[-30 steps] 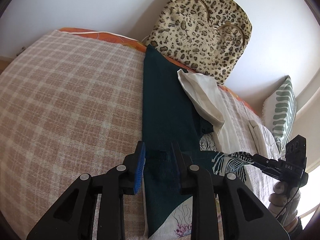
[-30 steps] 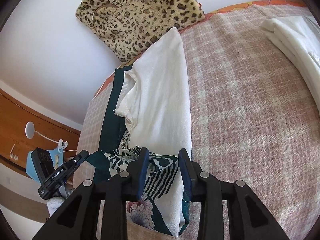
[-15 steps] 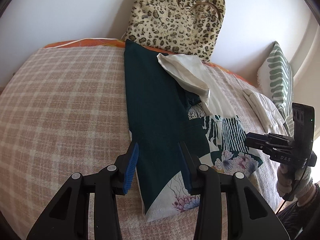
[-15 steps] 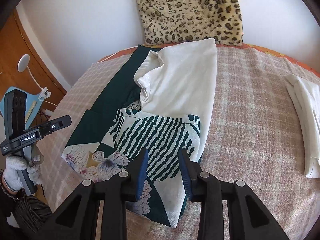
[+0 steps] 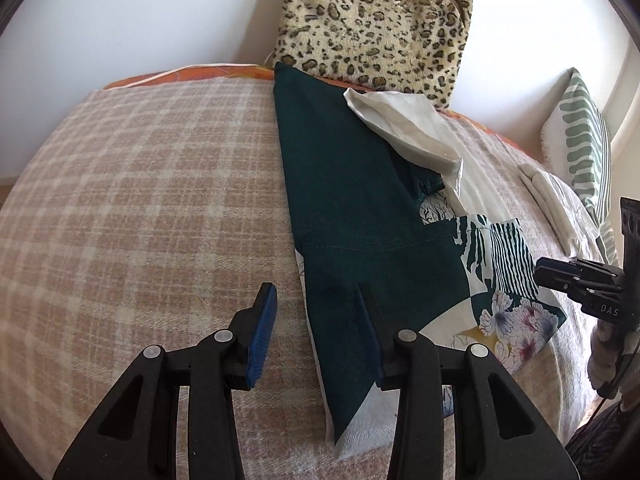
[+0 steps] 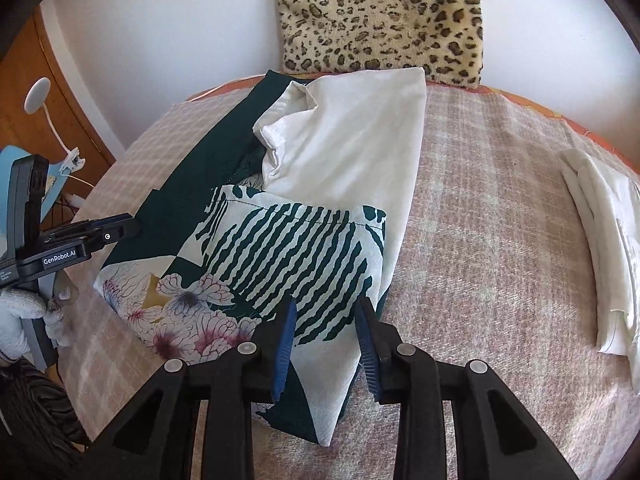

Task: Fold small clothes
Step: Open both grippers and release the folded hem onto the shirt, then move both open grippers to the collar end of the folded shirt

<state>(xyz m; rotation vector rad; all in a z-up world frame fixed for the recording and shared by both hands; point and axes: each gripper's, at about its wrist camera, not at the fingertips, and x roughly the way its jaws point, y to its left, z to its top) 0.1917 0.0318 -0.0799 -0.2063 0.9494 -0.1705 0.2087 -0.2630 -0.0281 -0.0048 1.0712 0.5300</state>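
A small garment, dark green with a white striped and floral print, lies partly folded on the plaid bed cover; it also shows in the right wrist view. Its white back panel is turned up over the far half. My left gripper is open and empty, above the garment's near left edge. My right gripper is open and empty, just above the garment's near right corner. Each gripper shows in the other's view, the right and the left.
A leopard-print cushion leans on the wall behind the garment. A folded white cloth lies at the right of the bed. A green striped pillow stands far right. A wooden cabinet is at the left.
Both grippers have opened, let go of the garment and pulled back toward me. The garment's printed half now lies flat on the bed.
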